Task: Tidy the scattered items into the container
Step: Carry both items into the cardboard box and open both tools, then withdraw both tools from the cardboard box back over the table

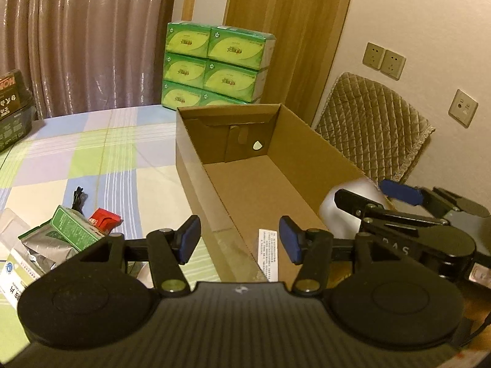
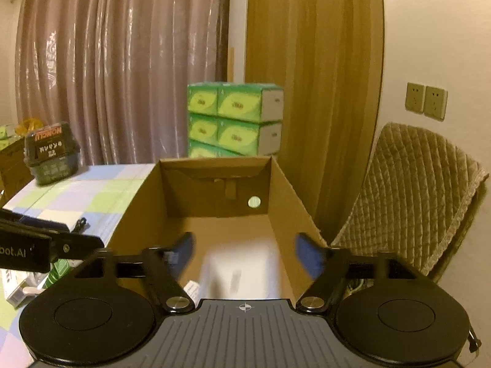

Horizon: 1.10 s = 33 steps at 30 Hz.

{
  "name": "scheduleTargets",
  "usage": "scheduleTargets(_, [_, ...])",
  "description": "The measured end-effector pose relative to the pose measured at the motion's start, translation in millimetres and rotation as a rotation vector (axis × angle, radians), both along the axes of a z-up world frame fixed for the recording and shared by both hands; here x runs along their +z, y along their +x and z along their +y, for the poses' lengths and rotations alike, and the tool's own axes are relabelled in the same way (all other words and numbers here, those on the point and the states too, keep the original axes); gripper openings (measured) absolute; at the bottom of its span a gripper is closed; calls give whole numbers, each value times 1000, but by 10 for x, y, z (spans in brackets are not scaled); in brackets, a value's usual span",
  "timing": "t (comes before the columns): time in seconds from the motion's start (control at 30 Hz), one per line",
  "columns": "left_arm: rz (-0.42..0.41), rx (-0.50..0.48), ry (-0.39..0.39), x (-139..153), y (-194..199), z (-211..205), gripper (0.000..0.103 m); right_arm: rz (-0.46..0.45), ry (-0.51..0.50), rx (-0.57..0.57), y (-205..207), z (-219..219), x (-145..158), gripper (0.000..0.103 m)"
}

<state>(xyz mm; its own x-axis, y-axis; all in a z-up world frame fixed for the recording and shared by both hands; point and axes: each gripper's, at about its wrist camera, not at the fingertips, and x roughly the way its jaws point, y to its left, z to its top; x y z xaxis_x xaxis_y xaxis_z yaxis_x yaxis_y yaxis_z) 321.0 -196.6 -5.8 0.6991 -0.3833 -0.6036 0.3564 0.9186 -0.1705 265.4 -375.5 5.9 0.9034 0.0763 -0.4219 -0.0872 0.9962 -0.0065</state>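
An open cardboard box [image 1: 227, 109] [image 2: 285, 202] stands on the checked tablecloth [image 1: 92, 153]. My left gripper [image 1: 240, 239] hangs open over the box's near left corner, with nothing between its blue pads. My right gripper [image 2: 245, 250] [image 1: 368, 194] is open over the box's near end. A white, blurred item [image 2: 242, 270] [image 1: 343, 211] lies between its fingers, and the pads stand clear of it. Left of the box lie scattered items: a green carton [image 1: 73, 230], a red packet [image 1: 102, 219], a silver foil pack [image 1: 46, 245], a white carton [image 1: 15, 276] and a black cable [image 1: 78, 199].
A stack of green tissue packs [image 1: 214, 64] [image 2: 233, 119] stands behind the box. A dark tub [image 2: 52, 153] sits at the table's far left. A chair with a quilted cover [image 1: 374, 128] is right of the box, by the wall. Curtain and wooden door lie behind.
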Motion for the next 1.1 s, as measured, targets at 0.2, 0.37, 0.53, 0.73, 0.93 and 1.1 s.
scheduleTargets(0.2, [-5, 13, -2, 10, -50, 77, 57, -4, 3, -22, -122, -43, 30, 83])
scheduleTargets(0.37, [-7, 27, 11, 15, -203, 174, 62, -2, 15, -25, -389, -27, 52, 83])
scheduleTargets(0.53, [-7, 50, 24, 36, -419, 332, 67, 2, 23, -17, -661, 72, 93, 83])
scheduleTargets(0.73, [-9, 87, 45, 75, -729, 574, 73, 20, 38, -6, -954, 225, 140, 83])
scheduleTargets(0.93, [4, 141, 52, 52, -1089, 871, 84, 28, 39, 27, -1279, 433, 177, 83])
scheduleTargets(1.1, [9, 190, 69, 31, -1373, 1146, 93, 40, 38, 60, -1499, 617, 167, 91])
